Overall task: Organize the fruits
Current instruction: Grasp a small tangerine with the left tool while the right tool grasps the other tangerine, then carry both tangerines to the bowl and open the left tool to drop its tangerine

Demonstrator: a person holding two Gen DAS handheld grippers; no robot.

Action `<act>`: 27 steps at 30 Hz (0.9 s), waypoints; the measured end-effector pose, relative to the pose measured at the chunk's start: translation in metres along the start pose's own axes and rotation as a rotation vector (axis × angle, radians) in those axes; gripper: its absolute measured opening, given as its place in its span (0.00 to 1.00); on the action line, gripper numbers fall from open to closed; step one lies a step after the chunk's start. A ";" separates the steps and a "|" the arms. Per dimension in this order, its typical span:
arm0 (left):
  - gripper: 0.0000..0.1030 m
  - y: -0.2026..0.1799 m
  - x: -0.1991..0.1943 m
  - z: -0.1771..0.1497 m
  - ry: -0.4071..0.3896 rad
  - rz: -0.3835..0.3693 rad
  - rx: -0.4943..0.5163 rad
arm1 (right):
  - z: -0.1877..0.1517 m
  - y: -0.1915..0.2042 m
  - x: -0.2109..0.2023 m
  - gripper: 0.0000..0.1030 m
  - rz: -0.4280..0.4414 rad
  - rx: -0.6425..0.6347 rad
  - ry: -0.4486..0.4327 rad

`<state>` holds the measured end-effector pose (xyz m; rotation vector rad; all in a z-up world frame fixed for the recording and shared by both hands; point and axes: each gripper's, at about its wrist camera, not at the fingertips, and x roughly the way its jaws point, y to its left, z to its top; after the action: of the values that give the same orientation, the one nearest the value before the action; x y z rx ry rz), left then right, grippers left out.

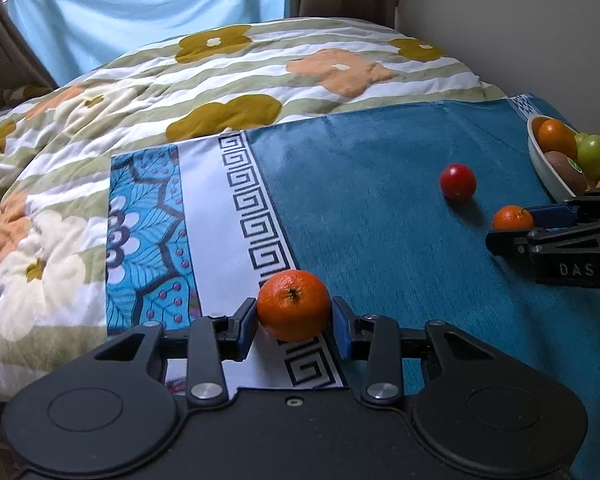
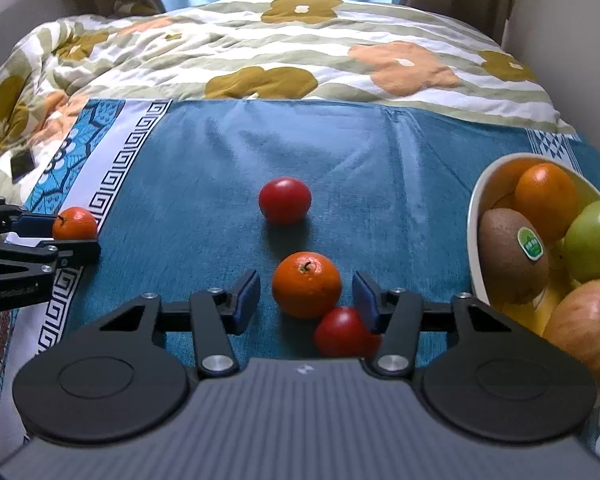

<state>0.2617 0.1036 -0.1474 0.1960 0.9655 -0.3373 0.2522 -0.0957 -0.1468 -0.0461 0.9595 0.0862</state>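
The left gripper (image 1: 294, 322) is clamping one tangerine (image 1: 293, 305) between its pads while the right gripper (image 2: 306, 298), fingers apart, is straddling another tangerine (image 2: 306, 284), needing closure before carrying to the bowl (image 2: 474, 216) on its right.

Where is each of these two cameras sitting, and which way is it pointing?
Left wrist: on the left hand-held gripper, looking along its fingers at an orange between them.
Right wrist: on the right hand-held gripper, open around another orange, bowl at right.
Shared: the blue cloth, a red fruit, both oranges and each other's gripper.
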 end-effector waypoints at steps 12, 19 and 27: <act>0.41 -0.002 -0.035 -0.009 -0.046 0.087 -0.058 | 0.003 0.003 -0.024 0.50 0.048 -0.038 -0.042; 0.41 -0.016 -0.067 -0.012 -0.086 0.111 -0.087 | 0.001 0.004 -0.051 0.50 0.089 -0.062 -0.069; 0.41 -0.053 -0.105 -0.015 -0.127 0.124 -0.145 | -0.010 -0.011 -0.087 0.50 0.134 -0.075 -0.096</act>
<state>0.1760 0.0794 -0.0697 0.1004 0.8447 -0.1633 0.1951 -0.1123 -0.0811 -0.0462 0.8626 0.2464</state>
